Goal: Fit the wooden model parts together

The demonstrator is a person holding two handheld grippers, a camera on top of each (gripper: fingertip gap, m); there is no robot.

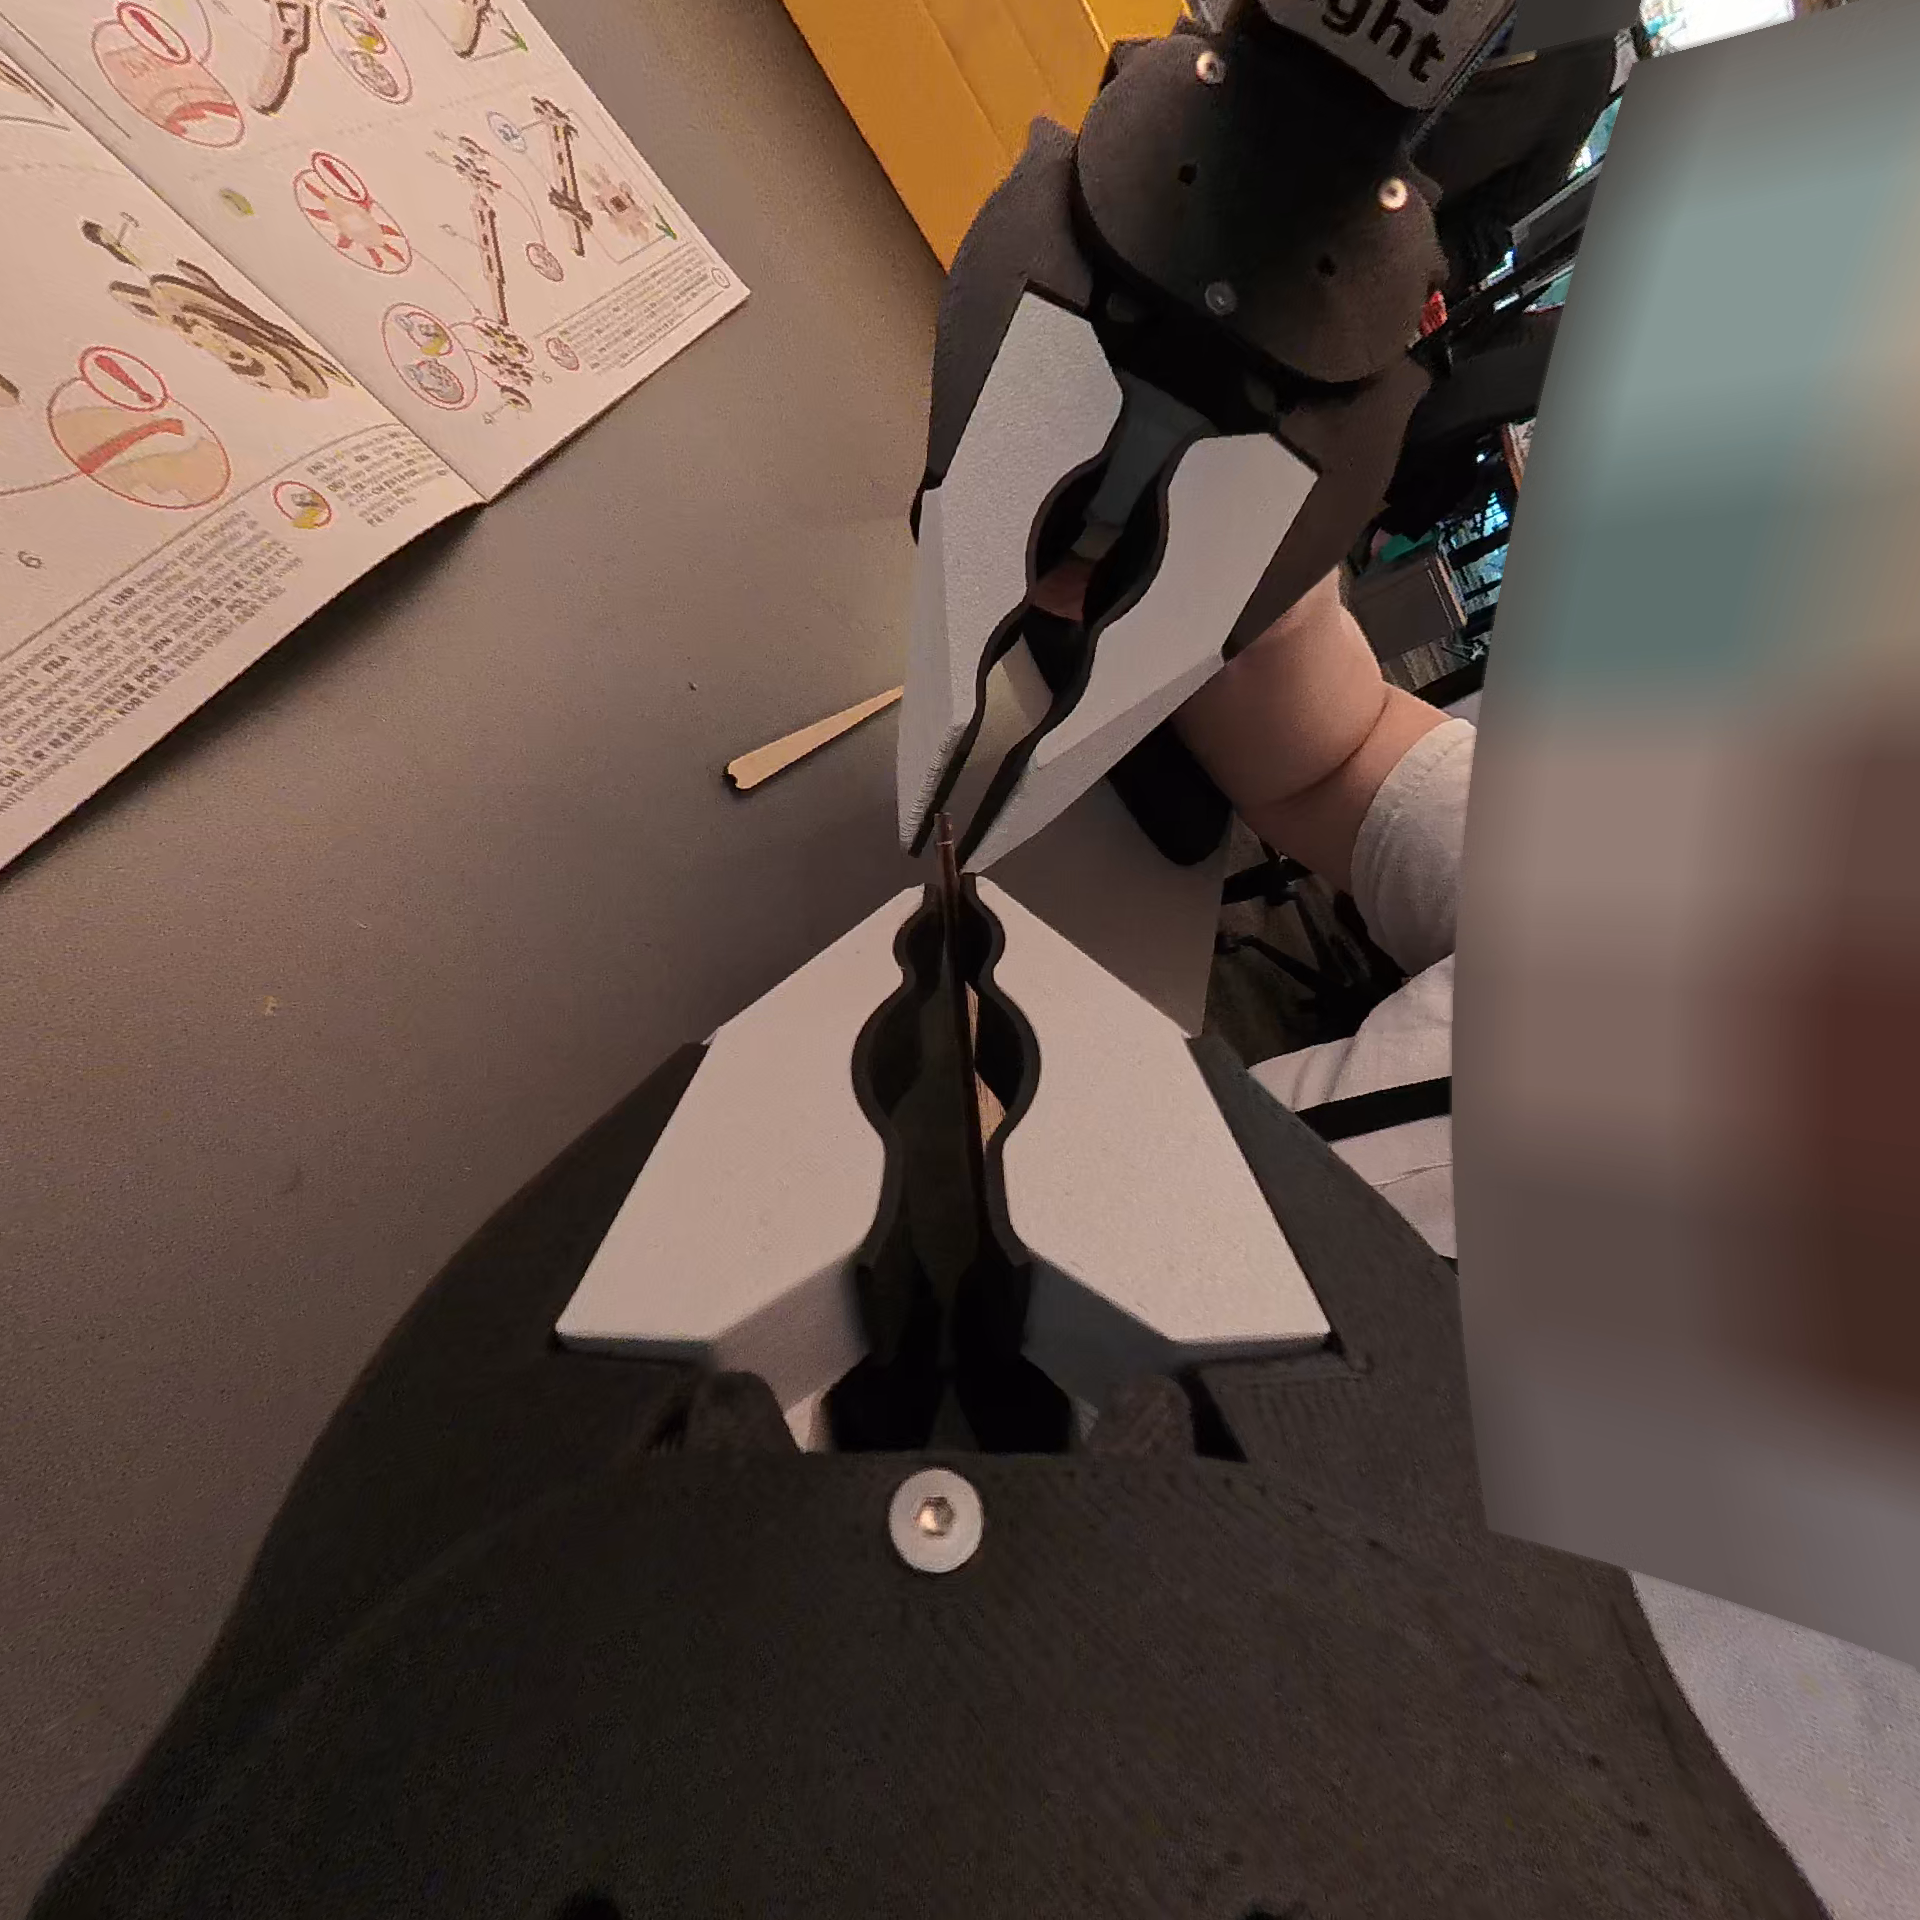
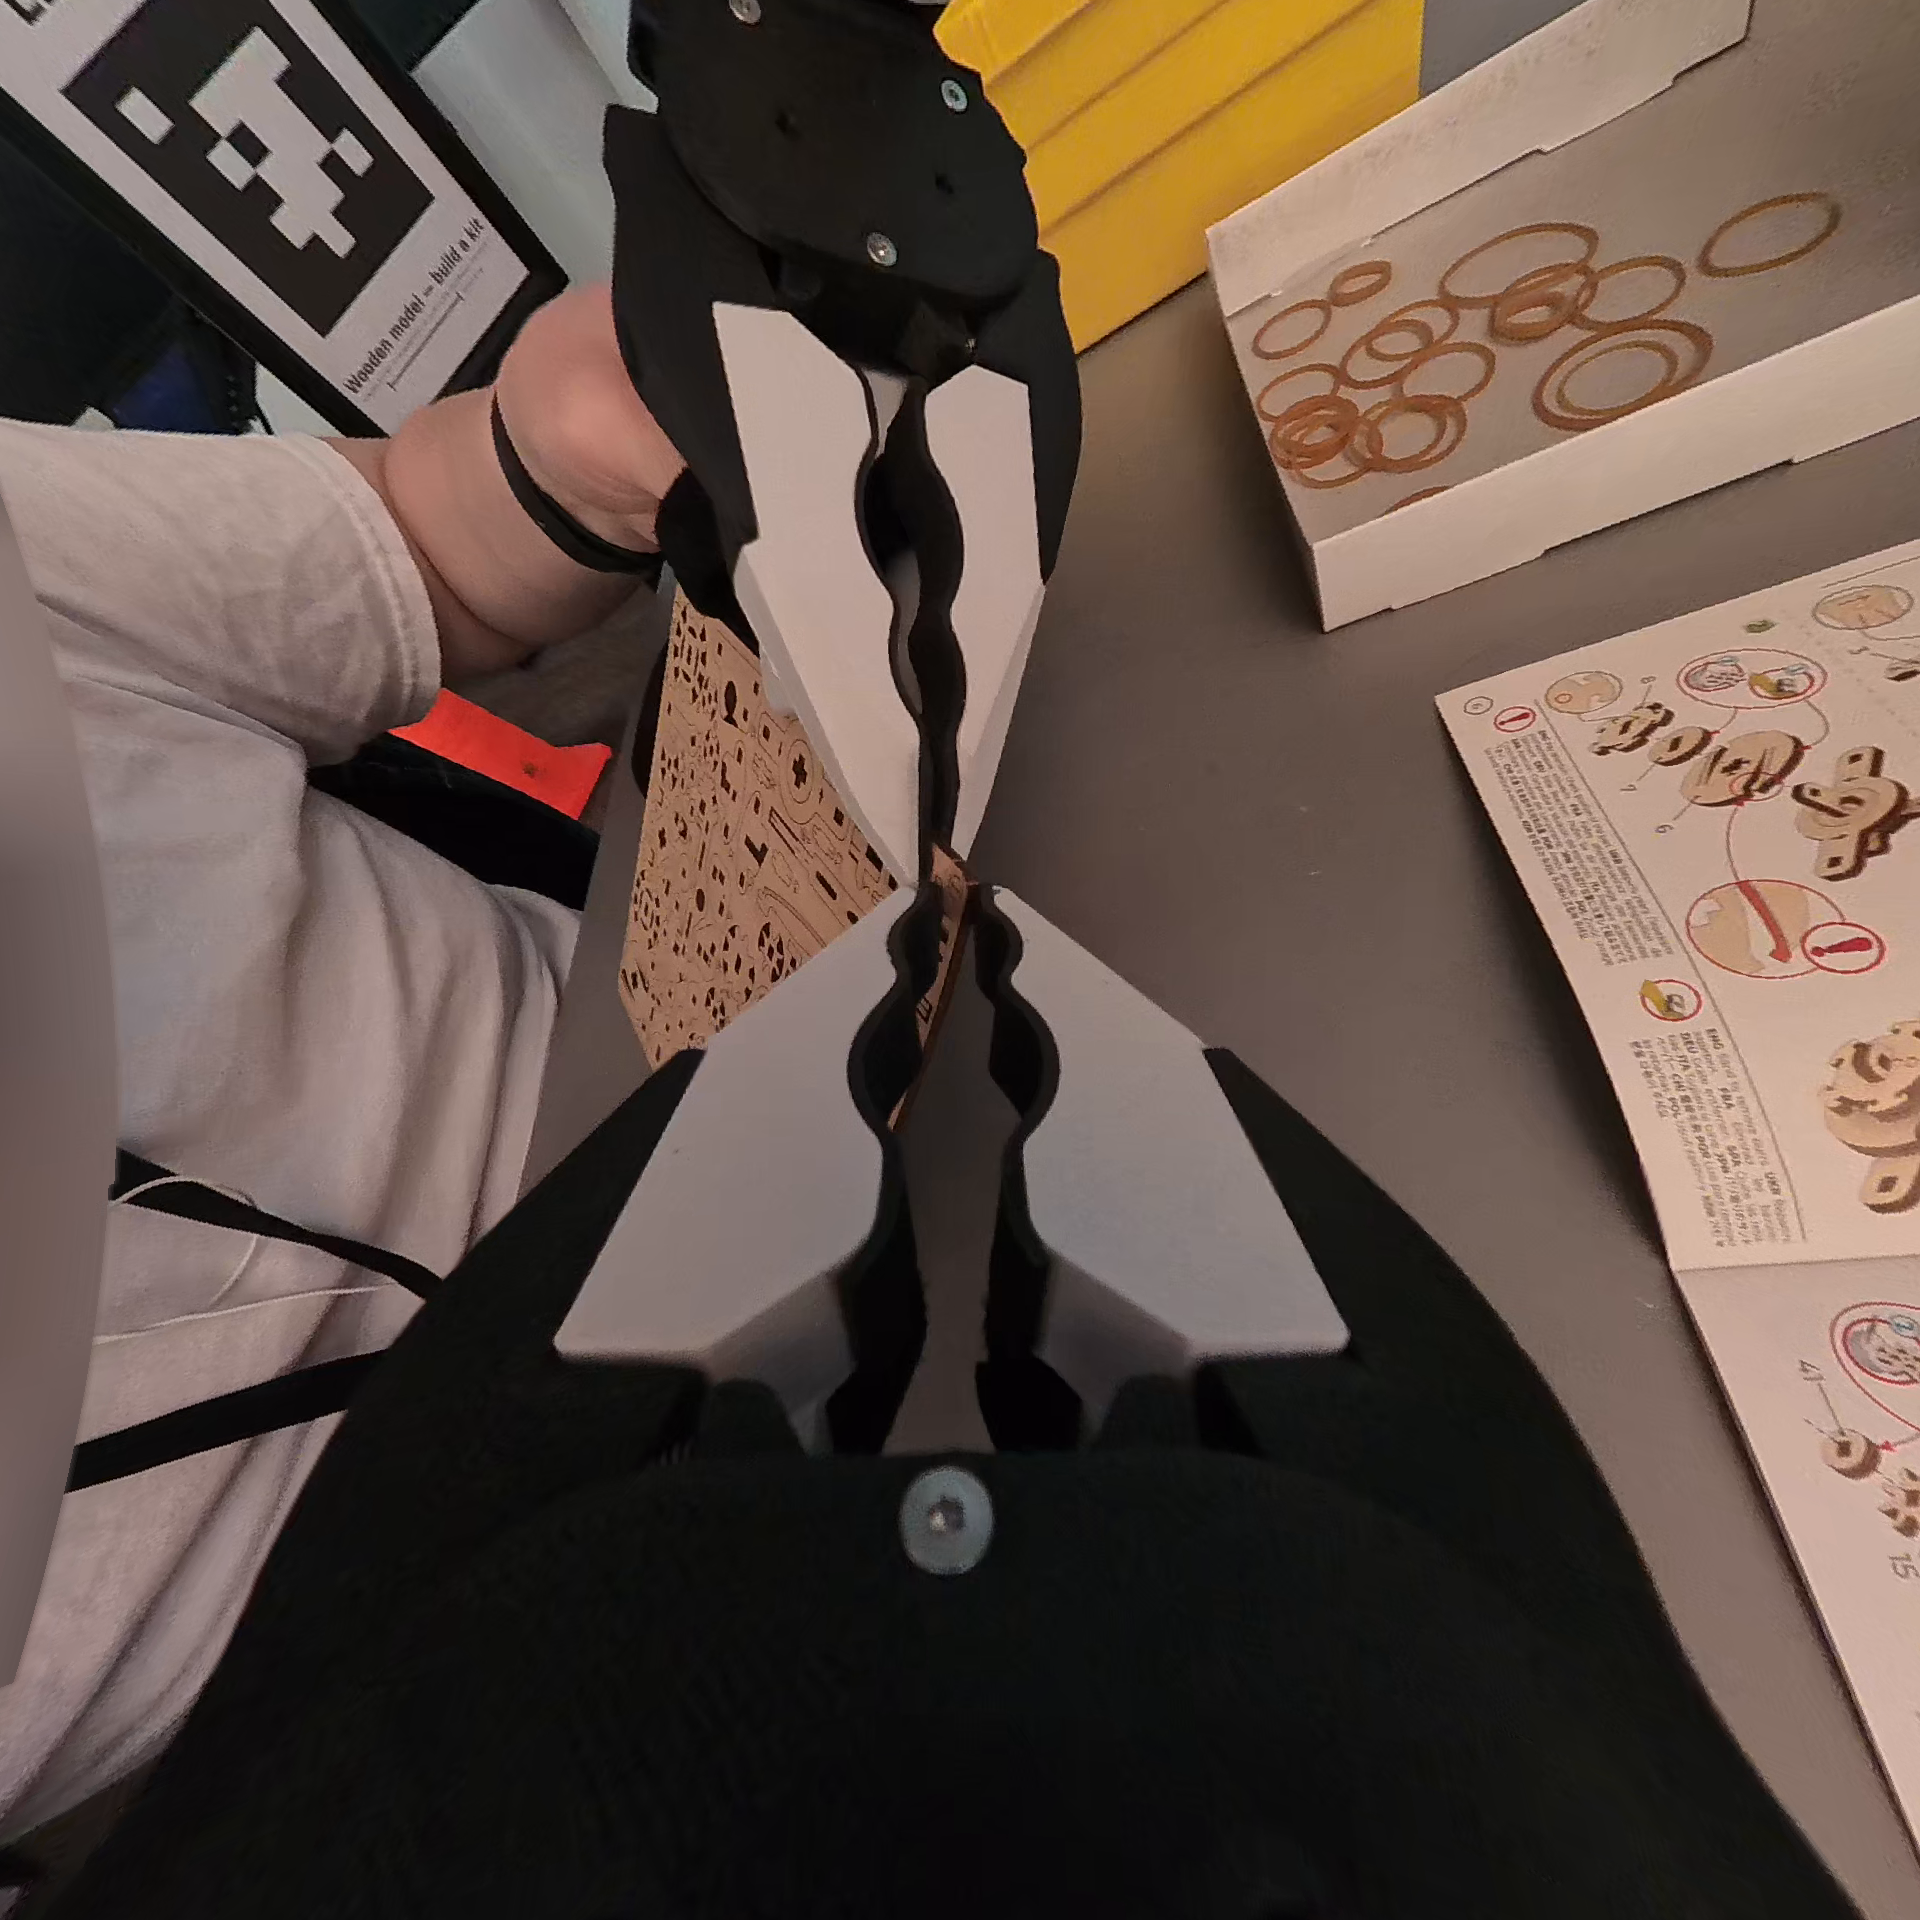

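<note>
Hand-held gripper (image 2: 951, 883); white tray (image 2: 1455, 540) of rubber bands (image 2: 1403, 353)

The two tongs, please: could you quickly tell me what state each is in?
Left tongs: closed on a thin wooden part.
Right tongs: closed on a flat wooden piece.

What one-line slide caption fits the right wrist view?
Two handheld grippers meet tip to tip, right gripper pinching a thin wooden part, beside a booklet.
</note>
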